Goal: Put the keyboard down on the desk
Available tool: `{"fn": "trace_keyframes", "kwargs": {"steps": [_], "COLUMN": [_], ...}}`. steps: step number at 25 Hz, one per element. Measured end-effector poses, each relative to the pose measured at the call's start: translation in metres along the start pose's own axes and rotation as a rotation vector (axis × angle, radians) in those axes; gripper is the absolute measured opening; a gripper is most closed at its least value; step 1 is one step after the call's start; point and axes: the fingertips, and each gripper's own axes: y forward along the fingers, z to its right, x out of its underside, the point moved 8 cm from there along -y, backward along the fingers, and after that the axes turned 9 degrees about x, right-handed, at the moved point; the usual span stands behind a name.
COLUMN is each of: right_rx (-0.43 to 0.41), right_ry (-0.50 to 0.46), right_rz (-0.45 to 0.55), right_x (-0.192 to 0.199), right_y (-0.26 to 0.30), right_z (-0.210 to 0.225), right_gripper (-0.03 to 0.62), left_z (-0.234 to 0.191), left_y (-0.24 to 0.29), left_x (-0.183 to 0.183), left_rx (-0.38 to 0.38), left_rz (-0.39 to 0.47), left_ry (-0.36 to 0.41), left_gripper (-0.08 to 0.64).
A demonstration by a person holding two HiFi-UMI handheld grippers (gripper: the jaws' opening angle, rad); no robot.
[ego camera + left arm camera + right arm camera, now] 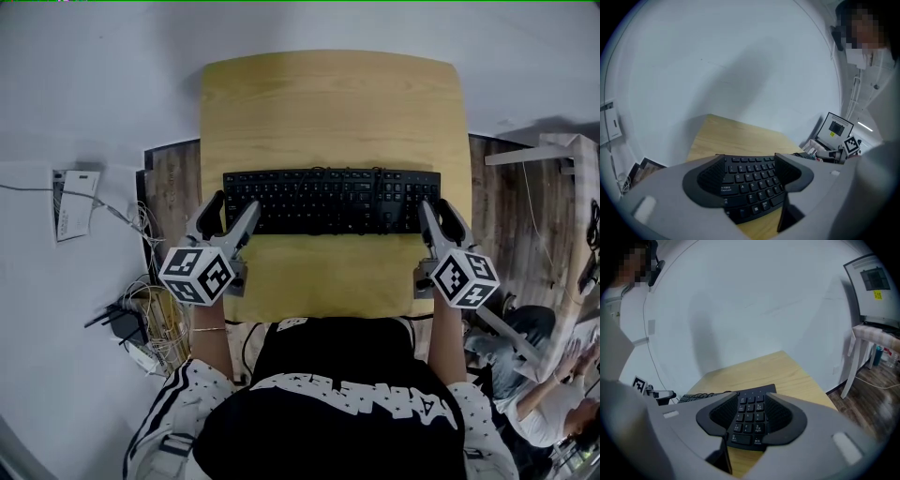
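Observation:
A black keyboard lies flat across the middle of the light wooden desk, its long side facing me. My left gripper is at the keyboard's left end, its two fingers spread to either side of that end's edge. My right gripper stands the same way at the right end. In the left gripper view, letter keys show between the wide jaws of the left gripper. In the right gripper view, the number pad shows between the right gripper's jaws. Both are open.
The desk stands against a white wall. A tangle of cables with a power strip lies on the floor at the left, near a white box. A white table frame and another person are at the right.

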Motion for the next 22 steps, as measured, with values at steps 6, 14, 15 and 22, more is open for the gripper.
{"fn": "trace_keyframes", "kwargs": {"steps": [6, 14, 15, 22], "right_rx": [-0.043, -0.077, -0.082, -0.121], "right_ry": [0.003, 0.014, 0.016, -0.001], "right_rz": [0.020, 0.067, 0.076, 0.109], "right_x": [-0.002, -0.012, -0.014, -0.026], "right_y": [-0.007, -0.027, -0.030, -0.059], "right_z": [-0.007, -0.011, -0.012, -0.019], "right_gripper": [0.132, 0.040, 0.031, 0.012], "left_z": [0.017, 0.051, 0.054, 0.087], "left_y": [-0.008, -0.020, -0.020, -0.033], "left_x": [-0.009, -0.016, -0.018, -0.029], "left_rx": [-0.018, -0.031, -0.029, 0.009], "left_rz": [0.047, 0.100, 0.113, 0.129], "left_ry": [0.059, 0.109, 0.116, 0.156], "left_gripper": [0.202, 0.002, 0.000, 0.000]}}
